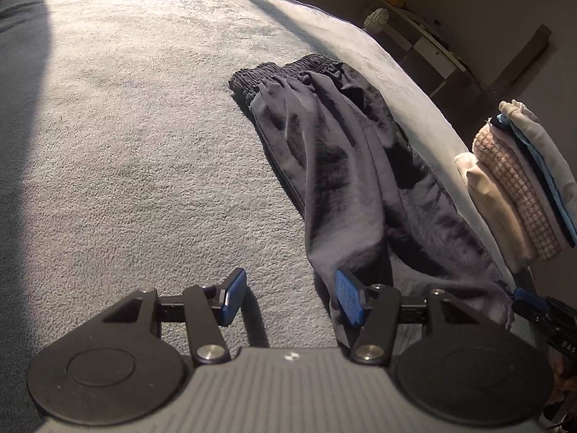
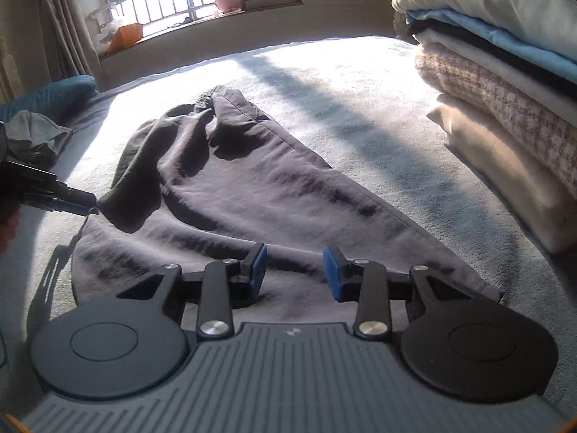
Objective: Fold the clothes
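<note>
Left gripper [image 1: 292, 297] (jaws apart) hovers beside dark trousers [image 1: 346, 166].

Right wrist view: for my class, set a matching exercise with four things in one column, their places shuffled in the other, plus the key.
1 dark grey trousers
2 stack of folded clothes
3 orange box
4 teal pillow

A on the window sill
B far left of the grey blanketed bed
C spread mid-bed
D bed's right side

Pairs: 1-C, 2-D, 3-A, 4-B
</note>
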`<state>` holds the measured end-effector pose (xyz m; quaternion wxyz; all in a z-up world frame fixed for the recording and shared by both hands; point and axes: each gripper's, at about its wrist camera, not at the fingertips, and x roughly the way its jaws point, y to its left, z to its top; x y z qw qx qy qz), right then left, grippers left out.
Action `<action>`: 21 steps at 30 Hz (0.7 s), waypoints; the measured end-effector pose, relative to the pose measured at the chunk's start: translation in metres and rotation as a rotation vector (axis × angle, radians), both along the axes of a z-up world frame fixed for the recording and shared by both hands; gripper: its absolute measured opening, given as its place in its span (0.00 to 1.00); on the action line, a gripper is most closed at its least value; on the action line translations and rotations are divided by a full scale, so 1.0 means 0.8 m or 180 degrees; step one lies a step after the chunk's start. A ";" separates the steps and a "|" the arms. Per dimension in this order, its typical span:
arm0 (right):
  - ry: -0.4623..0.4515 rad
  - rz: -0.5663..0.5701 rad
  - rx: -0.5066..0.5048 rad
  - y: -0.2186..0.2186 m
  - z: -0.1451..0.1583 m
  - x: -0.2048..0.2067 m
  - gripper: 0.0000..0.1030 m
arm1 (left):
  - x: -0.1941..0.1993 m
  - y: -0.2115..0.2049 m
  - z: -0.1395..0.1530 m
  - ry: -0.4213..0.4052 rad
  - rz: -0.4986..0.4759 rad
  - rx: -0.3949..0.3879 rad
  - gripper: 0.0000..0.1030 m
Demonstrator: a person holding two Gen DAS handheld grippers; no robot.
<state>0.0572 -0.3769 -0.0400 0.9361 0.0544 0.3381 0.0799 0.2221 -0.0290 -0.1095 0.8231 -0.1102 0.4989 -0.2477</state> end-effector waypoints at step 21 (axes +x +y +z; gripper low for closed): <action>0.0442 0.2043 -0.1238 0.157 -0.062 -0.111 0.02 | -0.075 0.019 0.024 -0.0025 -0.0189 0.0299 0.54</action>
